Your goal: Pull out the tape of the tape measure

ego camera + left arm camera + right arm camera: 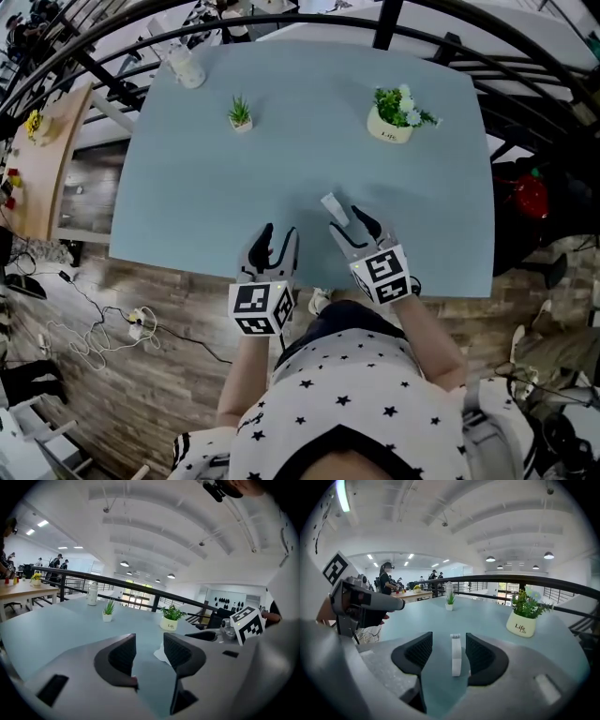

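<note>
A small white tape measure (334, 208) lies on the pale blue table (206, 187), near its front edge. In the right gripper view the tape measure (455, 654) sits edge-on between the two fingers. My right gripper (355, 224) is open around it, not touching. My left gripper (277, 238) hovers open over bare table to the left of the tape measure, nothing between its fingers. From the left gripper view a corner of the tape measure (160, 652) shows past the right finger (180, 655), and the right gripper's marker cube (247, 625) is at right.
A white pot with a leafy plant (395, 115) stands at the table's back right, a small potted plant (240, 113) at the back middle, a white bottle (186, 67) at the back left corner. A black railing (309, 19) runs behind the table.
</note>
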Demonstrator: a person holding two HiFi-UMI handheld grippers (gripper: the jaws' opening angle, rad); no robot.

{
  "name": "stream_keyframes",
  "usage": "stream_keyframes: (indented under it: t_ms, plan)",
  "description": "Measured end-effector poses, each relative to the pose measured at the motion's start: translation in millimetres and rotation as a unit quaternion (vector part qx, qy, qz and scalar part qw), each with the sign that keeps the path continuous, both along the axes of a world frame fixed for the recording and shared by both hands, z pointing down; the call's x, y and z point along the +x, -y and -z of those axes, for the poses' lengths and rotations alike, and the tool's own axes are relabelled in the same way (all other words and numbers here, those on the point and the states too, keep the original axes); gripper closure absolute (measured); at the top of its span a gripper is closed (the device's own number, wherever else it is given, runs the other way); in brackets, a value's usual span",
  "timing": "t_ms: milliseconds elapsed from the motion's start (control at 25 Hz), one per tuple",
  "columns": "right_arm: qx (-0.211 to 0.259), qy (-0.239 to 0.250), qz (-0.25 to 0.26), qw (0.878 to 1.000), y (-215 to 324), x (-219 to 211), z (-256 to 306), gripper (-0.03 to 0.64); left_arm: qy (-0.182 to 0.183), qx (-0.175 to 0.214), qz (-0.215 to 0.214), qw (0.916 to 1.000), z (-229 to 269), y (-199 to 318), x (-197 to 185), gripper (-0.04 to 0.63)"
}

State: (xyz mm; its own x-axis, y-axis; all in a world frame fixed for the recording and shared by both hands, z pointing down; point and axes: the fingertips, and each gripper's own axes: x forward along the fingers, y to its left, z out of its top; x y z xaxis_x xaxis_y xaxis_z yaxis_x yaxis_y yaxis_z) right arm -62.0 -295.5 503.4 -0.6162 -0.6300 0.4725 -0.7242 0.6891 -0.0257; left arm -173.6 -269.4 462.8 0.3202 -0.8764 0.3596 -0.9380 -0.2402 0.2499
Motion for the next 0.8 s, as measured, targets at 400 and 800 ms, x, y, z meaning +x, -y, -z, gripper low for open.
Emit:
stream_keyframes:
  t_ms: [400,800]
  plan:
    - [-0.048,-0.035,0.015,0.998,27,-12,-51,0.411,0.007,-0.023,-0.014,0.9996,-23,39,-1,0.422]
    - [-0.084,-0.057,0.006,0.995,39,-12,-83,0.423,0.010,-0.034,-0.023,0.9991,-36,59,-3,0.422]
